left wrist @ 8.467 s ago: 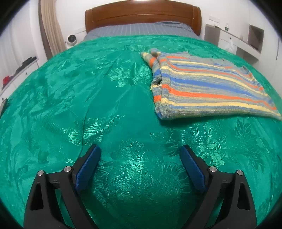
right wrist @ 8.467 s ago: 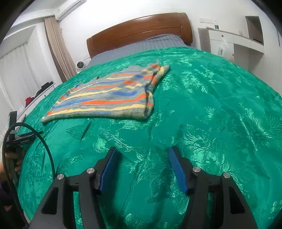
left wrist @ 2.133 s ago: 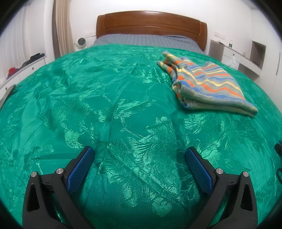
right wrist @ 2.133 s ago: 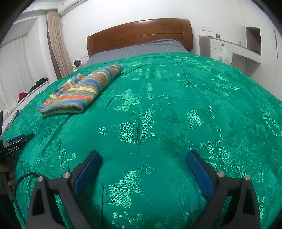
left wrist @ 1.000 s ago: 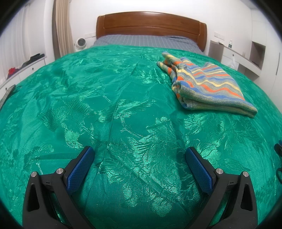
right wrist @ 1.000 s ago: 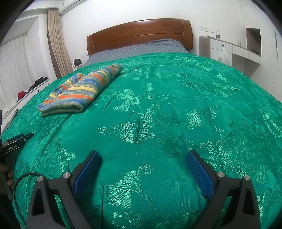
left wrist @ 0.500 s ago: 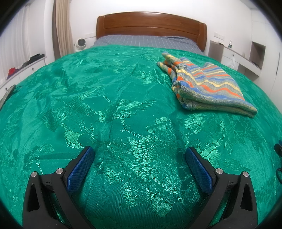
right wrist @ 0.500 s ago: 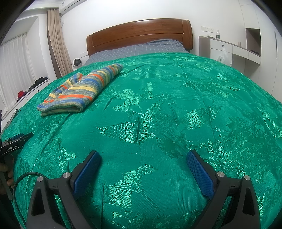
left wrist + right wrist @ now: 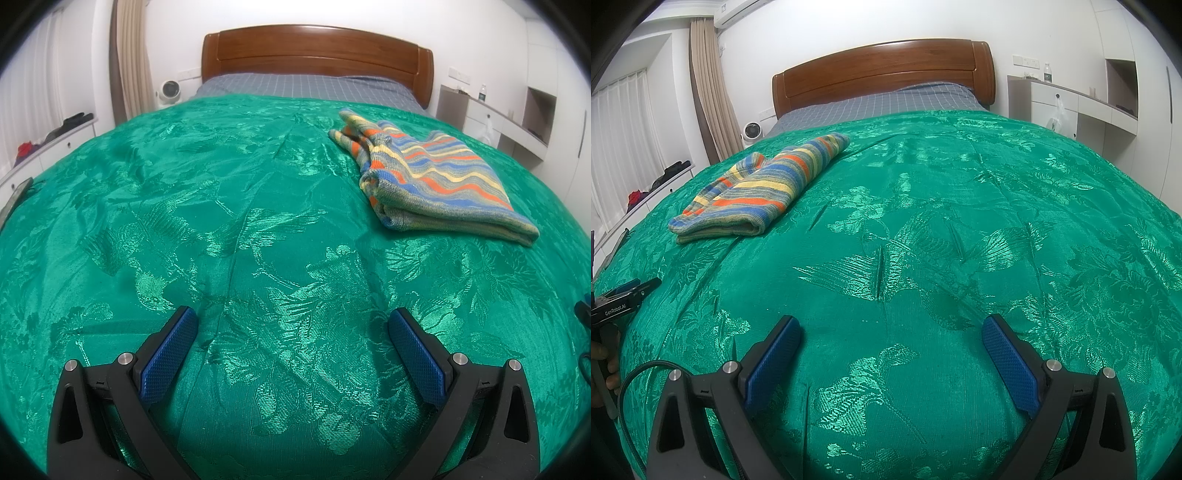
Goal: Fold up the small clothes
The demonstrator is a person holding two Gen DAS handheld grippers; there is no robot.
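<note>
While apart, fingers [image 9: 173, 354] above bedspread [image 9: 258, 206].

A folded striped sweater [image 9: 436, 177] is lying on a green bedspread [image 9: 221, 221] at upper right of the frame; the left gripper [image 9: 291, 321] is hovering below, fingers [image 9: 166, 354] spread wide.

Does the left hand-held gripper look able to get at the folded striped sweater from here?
Probably yes: the left hand-held gripper is open, and only bare green bedspread lies between it and the striped sweater, ahead to its right.
</note>
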